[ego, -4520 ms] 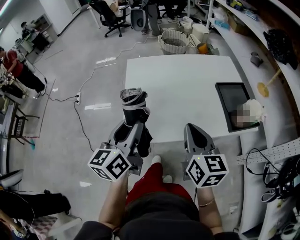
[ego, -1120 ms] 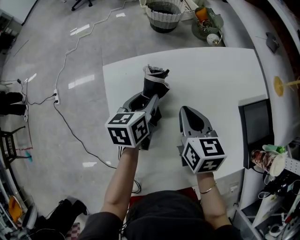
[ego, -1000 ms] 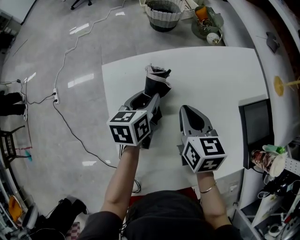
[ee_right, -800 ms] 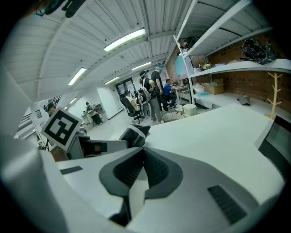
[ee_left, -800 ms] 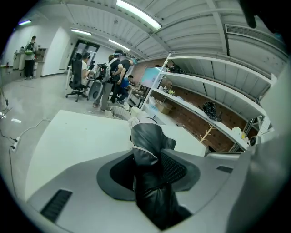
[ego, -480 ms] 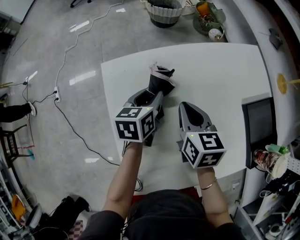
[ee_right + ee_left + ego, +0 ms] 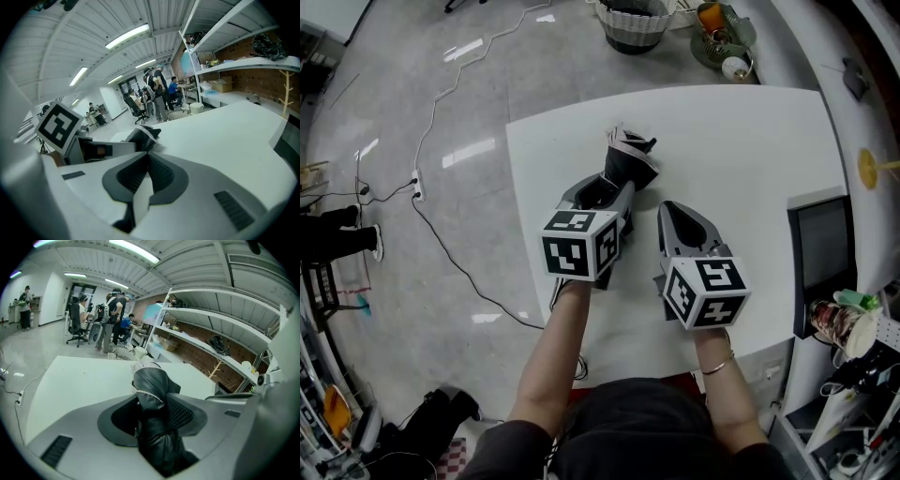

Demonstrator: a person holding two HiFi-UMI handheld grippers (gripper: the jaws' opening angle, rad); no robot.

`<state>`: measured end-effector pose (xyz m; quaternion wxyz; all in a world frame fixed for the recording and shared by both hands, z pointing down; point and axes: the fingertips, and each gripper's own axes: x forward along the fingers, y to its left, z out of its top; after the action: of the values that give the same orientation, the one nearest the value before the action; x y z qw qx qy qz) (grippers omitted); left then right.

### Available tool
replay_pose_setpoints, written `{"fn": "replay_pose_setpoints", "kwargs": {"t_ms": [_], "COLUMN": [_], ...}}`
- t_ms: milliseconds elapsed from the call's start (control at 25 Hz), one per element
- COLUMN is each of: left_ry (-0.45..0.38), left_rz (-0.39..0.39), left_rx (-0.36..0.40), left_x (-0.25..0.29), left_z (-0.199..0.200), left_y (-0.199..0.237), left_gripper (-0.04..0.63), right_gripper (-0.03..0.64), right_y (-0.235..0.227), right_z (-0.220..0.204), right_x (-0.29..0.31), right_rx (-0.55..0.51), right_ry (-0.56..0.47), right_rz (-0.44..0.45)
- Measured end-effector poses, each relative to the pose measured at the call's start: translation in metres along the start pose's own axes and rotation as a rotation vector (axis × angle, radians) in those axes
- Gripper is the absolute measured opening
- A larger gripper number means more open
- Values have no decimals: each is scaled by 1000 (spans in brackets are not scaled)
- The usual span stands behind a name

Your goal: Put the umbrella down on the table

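A folded black umbrella (image 7: pixel 630 159) with a pale trim points away from me over the left part of the white table (image 7: pixel 750 141). Its far end (image 7: pixel 140 135) rests on the tabletop. My left gripper (image 7: pixel 607 187) has the umbrella's body (image 7: pixel 152 394) between its jaws. Those jaws have just been opening a little, and the fabric still fills the gap and touches both sides. My right gripper (image 7: pixel 677 214) hovers beside it to the right, shut and empty, its pads (image 7: pixel 143 185) meeting. The left gripper's marker cube (image 7: pixel 58 124) shows in the right gripper view.
A dark screen (image 7: pixel 820 248) lies at the table's right edge, with a cup-like thing (image 7: pixel 839 319) below it. A wicker basket (image 7: pixel 630 14) and a cable (image 7: pixel 441 253) are on the floor. People (image 7: pixel 115 310) and wall shelves (image 7: pixel 211 338) stand beyond the table.
Several seconds ago both grippers and the umbrella were at the table's near edge; now they are over the tabletop. In the last second the left gripper rolled slightly; little else shifted.
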<state>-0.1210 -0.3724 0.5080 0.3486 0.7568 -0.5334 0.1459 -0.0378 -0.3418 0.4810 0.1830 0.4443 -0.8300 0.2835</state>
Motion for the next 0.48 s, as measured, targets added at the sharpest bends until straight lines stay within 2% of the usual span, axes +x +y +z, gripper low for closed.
{"fn": "replay_pose_setpoints", "kwargs": {"t_ms": [480], "left_ry": [18], "left_rz": [20], "left_rx": [36], "left_x": [3], "left_z": [0], "left_y": [-3], "left_gripper": [214], "right_gripper": [18], "right_y": [1], "right_z": [5], "right_x": [-8], "right_rx": [-3], "right_ry": [-8], "right_rz": [-13]}}
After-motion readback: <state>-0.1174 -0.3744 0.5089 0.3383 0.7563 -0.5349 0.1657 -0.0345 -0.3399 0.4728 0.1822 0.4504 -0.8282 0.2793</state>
